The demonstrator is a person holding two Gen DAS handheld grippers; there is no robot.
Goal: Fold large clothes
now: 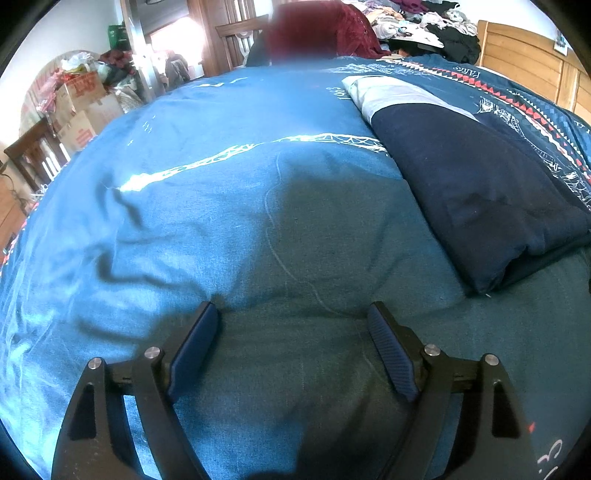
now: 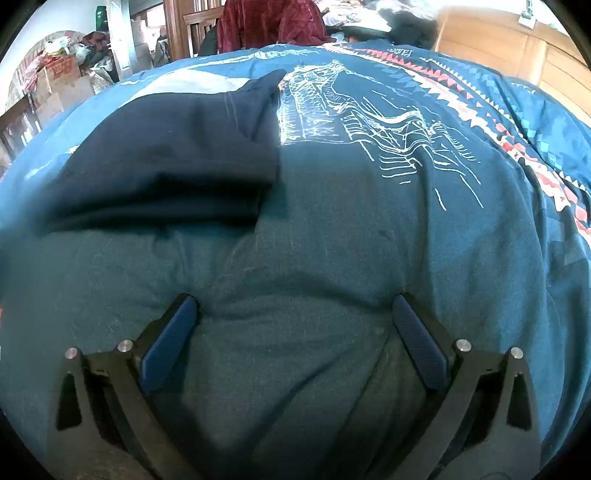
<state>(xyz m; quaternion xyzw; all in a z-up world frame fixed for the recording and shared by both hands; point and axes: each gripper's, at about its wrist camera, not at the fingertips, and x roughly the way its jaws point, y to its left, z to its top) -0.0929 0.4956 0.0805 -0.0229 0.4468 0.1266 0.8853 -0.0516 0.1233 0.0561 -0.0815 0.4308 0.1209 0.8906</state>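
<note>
A folded navy garment with a pale grey part at its far end lies on the blue bedspread. In the left wrist view it sits ahead and to the right of my left gripper, which is open with its tips pressed down on bare bedspread. In the right wrist view the same navy garment lies ahead to the left of my right gripper. That gripper is also open, fingertips resting on the bedspread, nothing between them.
A person in a dark red top sits at the far side of the bed. A heap of unfolded clothes lies at the back right beside a wooden headboard. Cardboard boxes and chairs stand at the left.
</note>
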